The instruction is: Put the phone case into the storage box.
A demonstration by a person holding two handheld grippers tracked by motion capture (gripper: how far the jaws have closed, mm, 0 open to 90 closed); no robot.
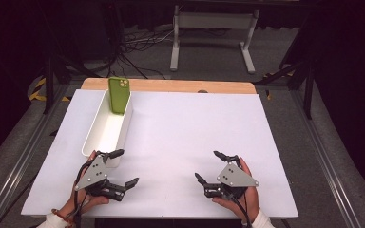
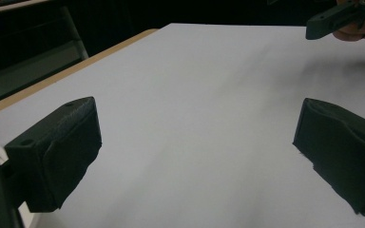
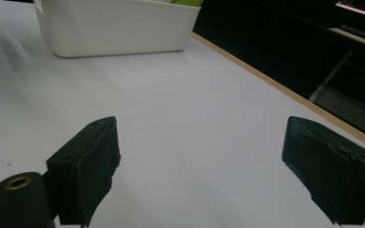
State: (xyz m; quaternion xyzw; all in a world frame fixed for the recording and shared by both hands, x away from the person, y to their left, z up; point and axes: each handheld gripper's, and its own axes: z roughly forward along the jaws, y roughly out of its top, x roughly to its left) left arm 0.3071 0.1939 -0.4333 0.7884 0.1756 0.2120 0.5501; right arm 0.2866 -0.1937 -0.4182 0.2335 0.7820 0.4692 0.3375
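Note:
A green phone [image 1: 119, 95] stands upright against the far end of a long white bin [image 1: 93, 137] at the table's left. My left gripper [image 1: 129, 166] rests near the front edge, just in front of the bin's near end, open with nothing between its jaws. My right gripper [image 1: 206, 164] rests near the front edge at the right, also open and with nothing in it. In the left gripper view the left gripper [image 2: 197, 126] has wide black pads [image 2: 62, 152] over bare white table. The right gripper view has the right gripper [image 3: 199, 142] facing the bin [image 3: 114, 26], with the phone's green edge [image 3: 187, 2] above it.
The white table top [image 1: 185, 123] has a wooden strip [image 1: 171, 85] along its far edge. A grey metal stand [image 1: 214, 28] and cables lie on the floor behind. The right gripper's jaw tip [image 2: 335, 19] shows at the top right of the left gripper view.

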